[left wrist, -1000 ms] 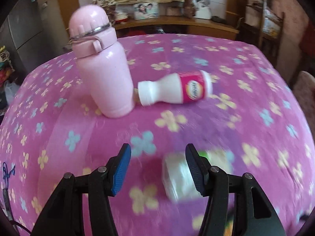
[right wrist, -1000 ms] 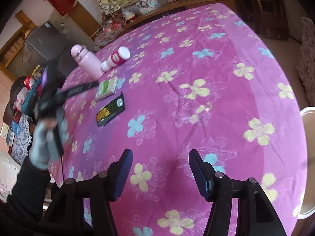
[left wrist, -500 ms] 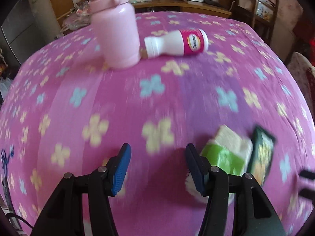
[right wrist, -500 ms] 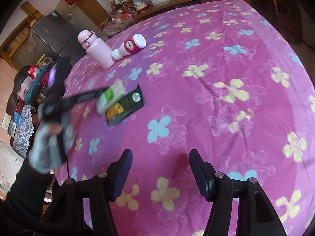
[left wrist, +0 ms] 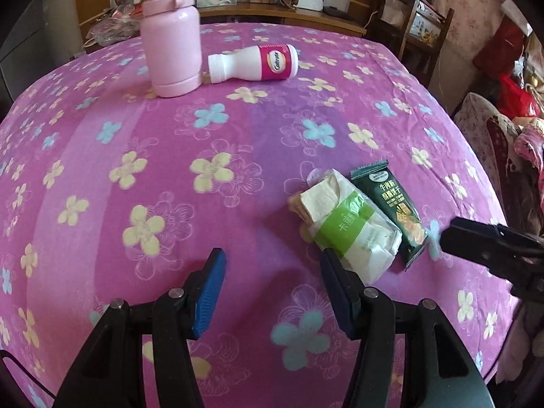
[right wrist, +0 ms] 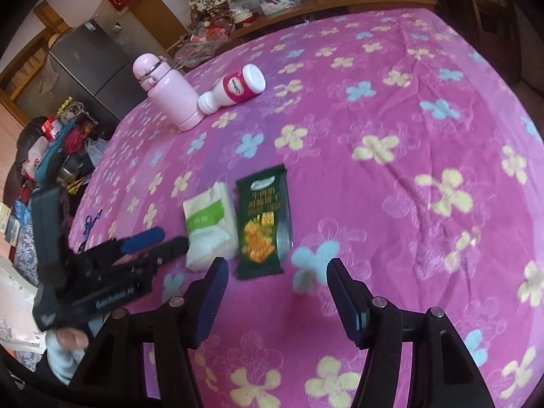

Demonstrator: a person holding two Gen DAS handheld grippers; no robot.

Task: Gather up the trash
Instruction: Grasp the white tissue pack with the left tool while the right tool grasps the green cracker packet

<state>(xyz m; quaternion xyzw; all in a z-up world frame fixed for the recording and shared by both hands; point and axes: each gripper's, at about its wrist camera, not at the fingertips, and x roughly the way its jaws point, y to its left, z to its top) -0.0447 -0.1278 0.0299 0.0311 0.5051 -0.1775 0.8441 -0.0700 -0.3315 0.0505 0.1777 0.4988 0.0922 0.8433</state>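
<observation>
Left wrist view: two wrappers (left wrist: pixel 367 217), two bottles (left wrist: pixel 204 44), both tools (left wrist: pixel 272 289) released, empty.

Both cams sit low behind their own tongs, looking forward and down across the surface (left wrist: pixel 238 142). They share the tissue pack (left wrist: pixel 346 227) (right wrist: pixel 210 224) and snack wrapper (left wrist: pixel 397 210) (right wrist: pixel 263 227) up close (left cam sees them from their left side, right cam almost head-on), with the pink bottle (left wrist: pixel 171 34) (right wrist: pixel 166 91) farther back.

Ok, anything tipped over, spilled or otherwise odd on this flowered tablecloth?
The white plastic bottle with the pink label lies on its side, neck against the upright pink flask; nothing looks spilled. The white-and-green tissue pack and dark green snack wrapper lie flat side by side. Both grippers, left and right, are open.
</observation>
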